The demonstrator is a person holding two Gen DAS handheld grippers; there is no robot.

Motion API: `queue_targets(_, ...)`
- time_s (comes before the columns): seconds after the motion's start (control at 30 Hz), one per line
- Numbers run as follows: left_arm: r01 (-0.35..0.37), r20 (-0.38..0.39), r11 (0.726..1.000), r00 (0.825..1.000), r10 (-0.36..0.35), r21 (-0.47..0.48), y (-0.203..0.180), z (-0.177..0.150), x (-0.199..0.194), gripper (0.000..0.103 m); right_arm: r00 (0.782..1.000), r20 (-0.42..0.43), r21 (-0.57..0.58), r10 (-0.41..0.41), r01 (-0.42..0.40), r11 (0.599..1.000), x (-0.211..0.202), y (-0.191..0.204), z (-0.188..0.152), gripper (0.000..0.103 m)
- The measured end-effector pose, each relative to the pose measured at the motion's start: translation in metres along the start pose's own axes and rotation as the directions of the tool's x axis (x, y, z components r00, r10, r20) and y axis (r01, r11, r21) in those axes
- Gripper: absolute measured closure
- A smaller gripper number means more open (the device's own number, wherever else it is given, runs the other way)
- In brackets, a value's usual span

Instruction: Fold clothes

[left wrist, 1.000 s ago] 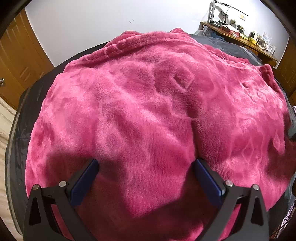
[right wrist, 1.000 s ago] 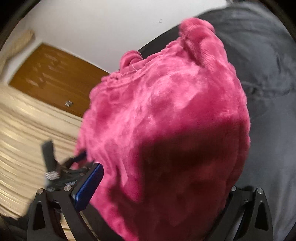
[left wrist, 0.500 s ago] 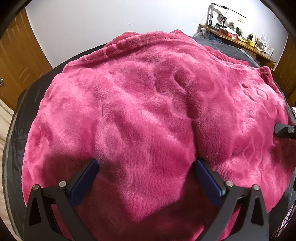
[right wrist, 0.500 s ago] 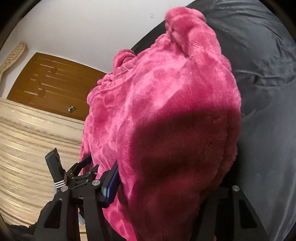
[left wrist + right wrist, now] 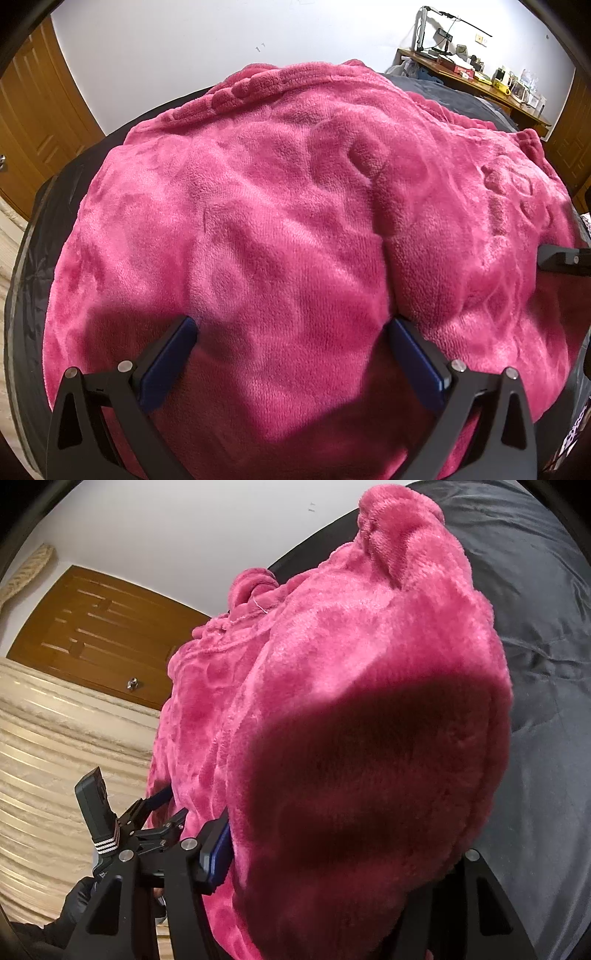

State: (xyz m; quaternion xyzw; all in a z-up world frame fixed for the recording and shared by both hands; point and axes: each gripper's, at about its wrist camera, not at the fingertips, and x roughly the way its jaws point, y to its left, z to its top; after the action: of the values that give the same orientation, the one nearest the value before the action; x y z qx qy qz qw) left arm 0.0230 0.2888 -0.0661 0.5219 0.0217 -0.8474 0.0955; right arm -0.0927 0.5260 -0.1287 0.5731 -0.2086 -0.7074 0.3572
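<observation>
A pink fleece garment (image 5: 295,221) lies spread over a dark bed cover (image 5: 33,280). My left gripper (image 5: 291,328) is open at the garment's near edge, its blue pads wide apart with fleece bulging between them. In the right wrist view, a thick bunch of the same pink garment (image 5: 351,720) fills the frame. My right gripper (image 5: 340,849) is shut on that bunch. Only its left finger (image 5: 218,845) shows; the other is hidden behind the fleece. The right gripper's black tip (image 5: 565,258) shows at the right edge of the left wrist view. The left gripper (image 5: 155,805) sits low left in the right wrist view.
A white wall and a wooden door (image 5: 99,635) stand beyond the bed. A wooden shelf (image 5: 476,77) with several small items is at the back right. The grey bed cover (image 5: 546,664) stretches to the right of the bunch. A person's gloved hand (image 5: 74,901) holds the left gripper.
My right gripper's fingers have closed in on the bunch of fleece and it has steadied. Its tip has come into the left wrist view at the right edge. The left gripper has barely moved.
</observation>
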Motion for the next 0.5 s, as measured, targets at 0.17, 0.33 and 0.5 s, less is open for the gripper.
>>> queue_targets(0.17, -0.008, -0.005, 1.000, 1.000, 0.008, -0.003, -0.005, 0.000, 0.001, 0.000, 1.000, 0.015, 0.010, 0.007, -0.007, 1.000, 0.002, 0.002, -0.005, 0.041)
queue_targets(0.33, -0.027, -0.034, 1.000, 0.999, 0.027, -0.009, -0.028, 0.027, 0.010, 0.000, 1.000, 0.024, 0.010, -0.003, 0.003, 1.000, 0.003, 0.008, -0.001, 0.046)
queue_targets(0.5, -0.071, -0.046, 0.997, 0.996, 0.070, -0.015, -0.042, 0.057, 0.004, 0.000, 0.999, 0.033, 0.010, -0.013, 0.013, 1.000, 0.004, 0.014, 0.004, 0.052)
